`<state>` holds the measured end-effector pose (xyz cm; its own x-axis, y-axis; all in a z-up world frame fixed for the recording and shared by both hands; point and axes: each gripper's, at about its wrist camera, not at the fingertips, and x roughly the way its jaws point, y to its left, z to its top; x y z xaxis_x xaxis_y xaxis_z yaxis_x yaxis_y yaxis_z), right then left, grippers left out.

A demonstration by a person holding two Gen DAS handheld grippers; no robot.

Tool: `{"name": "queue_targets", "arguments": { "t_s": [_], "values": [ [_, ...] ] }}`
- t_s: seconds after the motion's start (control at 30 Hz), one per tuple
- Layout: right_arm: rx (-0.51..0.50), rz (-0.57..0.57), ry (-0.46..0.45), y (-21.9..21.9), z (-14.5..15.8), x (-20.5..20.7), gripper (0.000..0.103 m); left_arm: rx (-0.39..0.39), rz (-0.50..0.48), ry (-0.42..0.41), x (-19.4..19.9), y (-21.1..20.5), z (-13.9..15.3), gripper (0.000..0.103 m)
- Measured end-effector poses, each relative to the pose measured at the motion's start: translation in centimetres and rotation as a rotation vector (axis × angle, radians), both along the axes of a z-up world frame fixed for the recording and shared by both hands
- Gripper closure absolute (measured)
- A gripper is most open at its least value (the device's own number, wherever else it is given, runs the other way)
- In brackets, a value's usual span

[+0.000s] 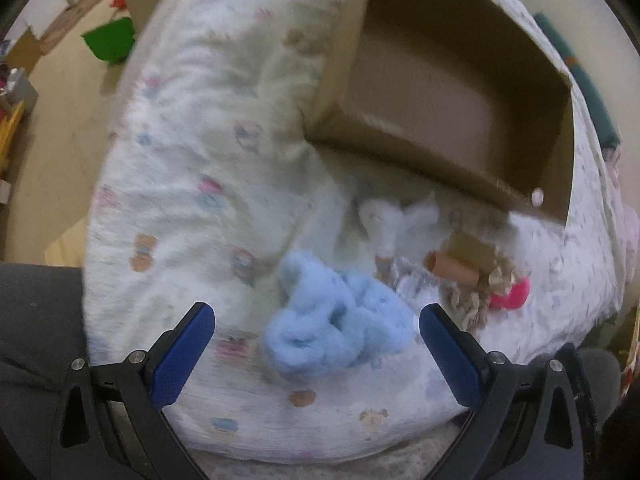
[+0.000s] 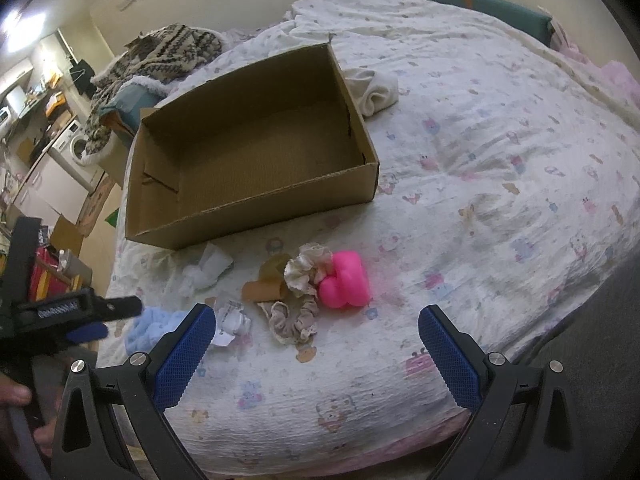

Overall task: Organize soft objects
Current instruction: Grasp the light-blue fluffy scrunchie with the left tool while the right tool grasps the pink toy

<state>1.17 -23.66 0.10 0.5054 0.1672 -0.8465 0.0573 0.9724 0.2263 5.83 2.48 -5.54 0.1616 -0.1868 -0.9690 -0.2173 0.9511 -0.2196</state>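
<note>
A fluffy light-blue cloth [image 1: 332, 320] lies on the bed, just ahead of my open left gripper [image 1: 316, 320], between its blue pads without touching them. An empty cardboard box [image 1: 440, 92] [image 2: 248, 148] sits further up the bed. In front of it lie white stuffing [image 2: 204, 272], a cardboard tube [image 2: 264, 290], beige scrunchies [image 2: 300, 300] and a pink soft toy [image 2: 346, 280]. My right gripper [image 2: 316, 332] stands open above the bed edge, short of the scrunchies. The blue cloth [image 2: 148, 328] shows at lower left beside the left gripper's body [image 2: 60, 312].
The printed quilt [image 2: 500, 140] covers the bed. A rolled white towel [image 2: 374, 90] lies behind the box, a knitted blanket [image 2: 160, 56] at the far left corner. Crumpled paper [image 2: 232, 322] lies near the left pad. Floor clutter [image 2: 60, 264] and a washing machine [image 2: 76, 146] are at left.
</note>
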Motion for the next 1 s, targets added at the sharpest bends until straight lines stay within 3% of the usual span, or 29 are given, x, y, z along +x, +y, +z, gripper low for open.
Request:
{"name": "queue_targets", "arguments": {
  "t_s": [0.03,0.13,0.23,0.3,0.33,0.53,0.63,0.73,0.87,0.93,1.0],
  "values": [
    [0.002,-0.001,0.003,0.0,-0.1,0.1,0.0,0.006,-0.018,0.017,0.0,-0.5,-0.7,0.001],
    [0.01,-0.003,0.012,-0.2,-0.1,0.2,0.0,0.042,-0.038,0.052,-0.4,-1.2,-2.4,0.016],
    [0.032,-0.04,0.013,-1.4,0.2,0.6,0.0,0.033,-0.057,0.057,-0.7,-1.5,-3.1,0.027],
    [0.066,-0.083,0.016,-3.0,0.5,1.3,0.0,0.018,-0.071,0.054,-0.9,-1.7,-3.2,0.042],
    [0.088,-0.099,0.029,-3.7,0.4,1.7,0.0,0.013,-0.077,0.058,-1.0,-1.8,-3.4,0.044],
    [0.263,-0.231,0.202,-8.1,-2.9,3.6,0.0,0.013,-0.078,0.075,-1.0,-1.8,-3.9,0.059],
    [0.319,-0.258,0.27,-8.6,-4.6,4.0,0.017,0.022,-0.083,0.068,-1.0,-1.5,-3.4,0.07],
    [0.364,-0.229,0.3,-7.9,-5.4,4.9,0.019,0.03,-0.088,0.043,-0.9,-1.5,-2.7,0.079],
    [0.284,-0.152,0.311,-5.8,-5.9,6.3,0.032,0.023,-0.085,0.02,-1.0,-1.3,-2.0,0.084],
    [0.243,-0.117,0.316,-4.8,-6.3,6.8,0.05,0.021,-0.078,0.011,-1.1,-1.0,-1.8,0.084],
    [0.212,-0.099,0.32,-4.1,-6.7,7.1,0.06,0.025,-0.069,-0.001,-1.2,-0.6,-1.4,0.085]
  ]
}}
